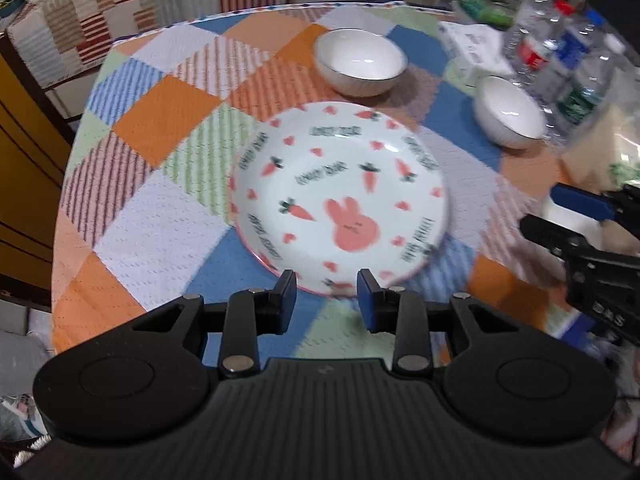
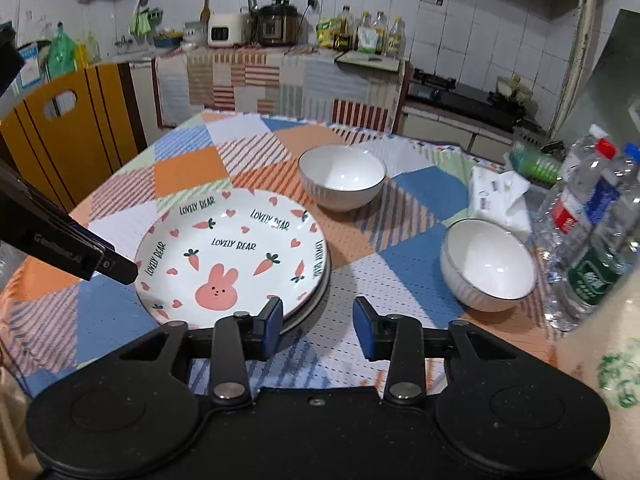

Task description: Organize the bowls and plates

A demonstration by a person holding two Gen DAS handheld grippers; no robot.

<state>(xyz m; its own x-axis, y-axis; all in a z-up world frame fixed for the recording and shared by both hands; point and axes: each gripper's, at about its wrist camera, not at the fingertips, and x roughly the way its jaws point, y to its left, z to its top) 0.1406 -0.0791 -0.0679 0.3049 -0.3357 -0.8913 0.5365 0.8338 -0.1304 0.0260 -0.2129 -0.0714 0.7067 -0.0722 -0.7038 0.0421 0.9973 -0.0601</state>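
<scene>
A white plate (image 1: 340, 196) with a pink rabbit and carrots lies flat on the checked tablecloth; in the right wrist view this plate (image 2: 232, 252) rests on a second plate whose grey rim (image 2: 316, 304) shows beneath. My left gripper (image 1: 327, 298) hovers above its near rim, jaws apart, gripping nothing. My right gripper (image 2: 318, 322) is open over bare cloth, its left finger just by the plate's right edge. A white bowl (image 1: 360, 60) (image 2: 342, 176) stands behind the plates, another white bowl (image 1: 510, 112) (image 2: 490, 264) to the right. Each gripper shows in the other's view: right gripper (image 1: 540, 210), left gripper (image 2: 116, 262).
Water bottles (image 2: 592, 232) crowd the table's right edge beside a tissue pack (image 2: 496, 196) and a pale bag (image 2: 600, 360). A yellow chair back (image 2: 60, 132) stands at the left. A kitchen counter with appliances runs behind the table.
</scene>
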